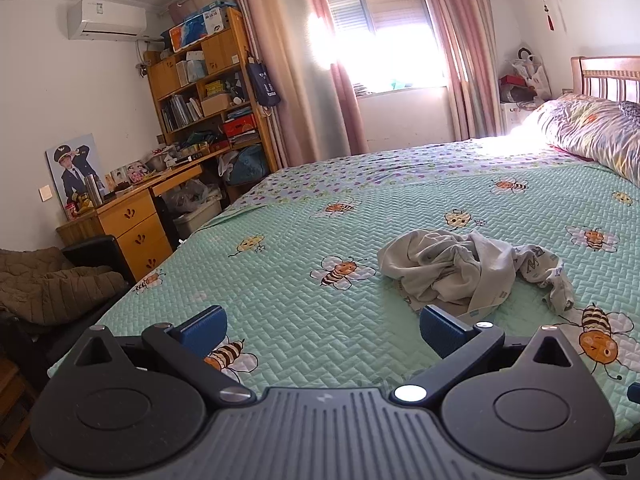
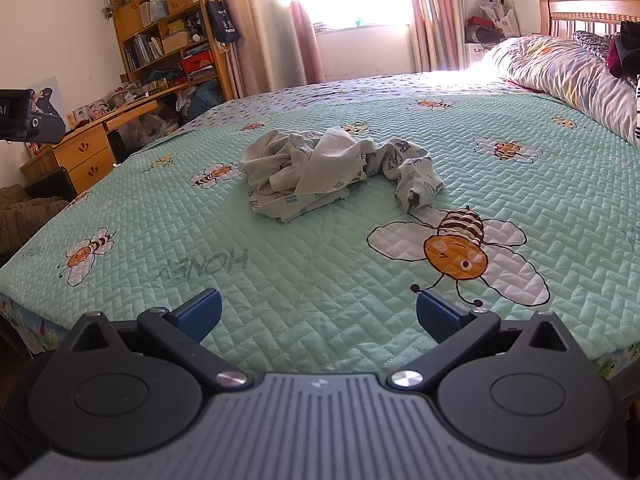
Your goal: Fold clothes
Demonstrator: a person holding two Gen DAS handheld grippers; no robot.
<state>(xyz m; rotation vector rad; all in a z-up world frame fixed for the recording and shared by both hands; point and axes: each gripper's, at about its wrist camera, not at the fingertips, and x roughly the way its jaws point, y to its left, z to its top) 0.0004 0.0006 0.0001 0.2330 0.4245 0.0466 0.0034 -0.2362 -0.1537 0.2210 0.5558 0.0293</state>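
We hold the left gripper (image 1: 322, 330) and right gripper (image 2: 318, 316) low over the bed (image 2: 280, 280), fingers spread and empty, aimed at the crumpled garment (image 2: 320, 168) bunched mid-quilt, presumably to find its edges.

A bed (image 1: 360, 184) with a mint quilt printed with bees fills the space ahead of the tongs. Far ahead, a sunlit window (image 1: 384, 36) glares between pink curtains (image 1: 280, 60). Ahead to the left stand a cluttered wooden bookshelf (image 1: 208, 80) and a desk (image 1: 132, 216) with drawers, an air conditioner (image 1: 106, 20) on the white wall above. Ahead to the right, a pillow (image 2: 568, 76) lies against a wooden headboard (image 2: 588, 12).
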